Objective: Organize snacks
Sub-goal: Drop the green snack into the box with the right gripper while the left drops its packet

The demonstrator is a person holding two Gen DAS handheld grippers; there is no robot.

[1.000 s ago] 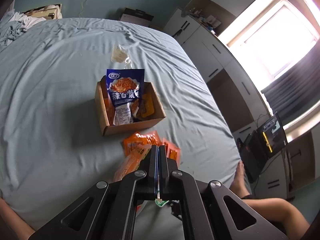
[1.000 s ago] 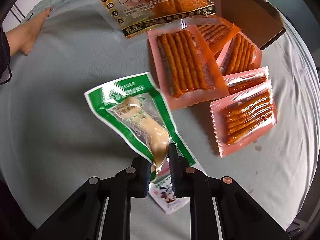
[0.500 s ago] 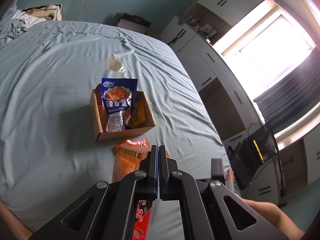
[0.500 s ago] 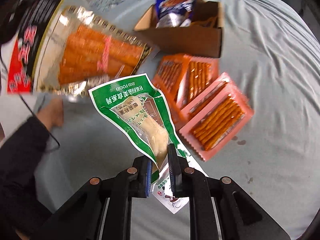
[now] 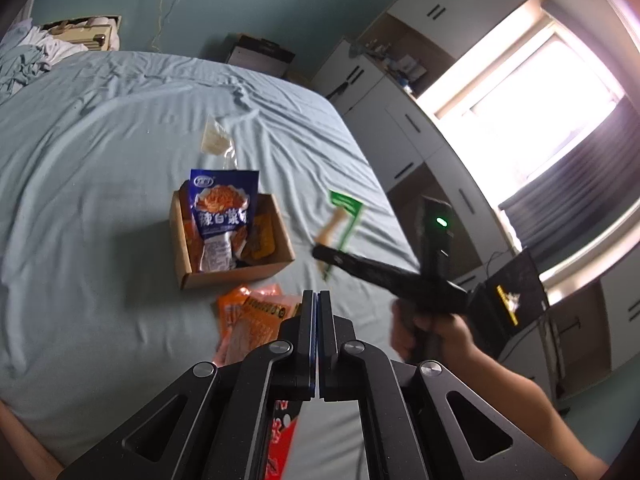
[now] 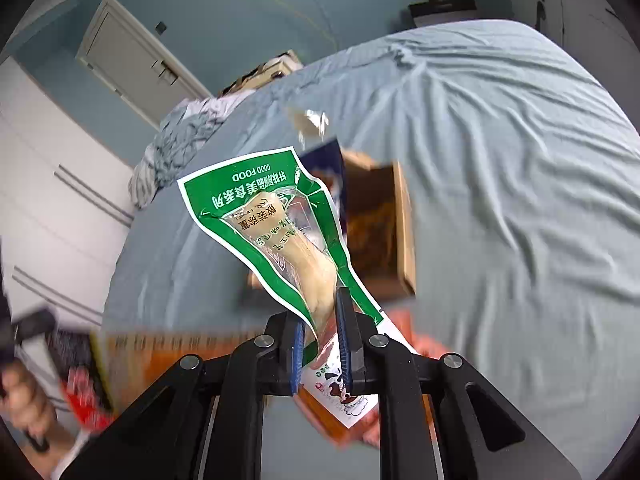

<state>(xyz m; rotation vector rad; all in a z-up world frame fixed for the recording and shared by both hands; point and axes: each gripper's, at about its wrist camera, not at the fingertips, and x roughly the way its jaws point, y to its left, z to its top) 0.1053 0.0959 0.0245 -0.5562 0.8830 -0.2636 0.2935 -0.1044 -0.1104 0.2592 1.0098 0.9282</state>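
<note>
My right gripper is shut on a green-edged vacuum pack with a pale meat snack inside, held up in the air. The left wrist view shows that gripper and the pack hovering just right of the open cardboard box. A blue snack bag and orange packs stand in the box. My left gripper is shut on the red end of a large bag of orange sticks, which hangs below it. The same bag is blurred at the lower left.
A small clear packet lies on the pale blue bed sheet beyond the box. Small orange packs lie in front of the box. The bed's edge runs along the right, with white cabinets and a laptop past it.
My right gripper lifted the green pack off the bed and swung it up beside the box, rolling as it went. The left gripper rose a little with the large bag.
</note>
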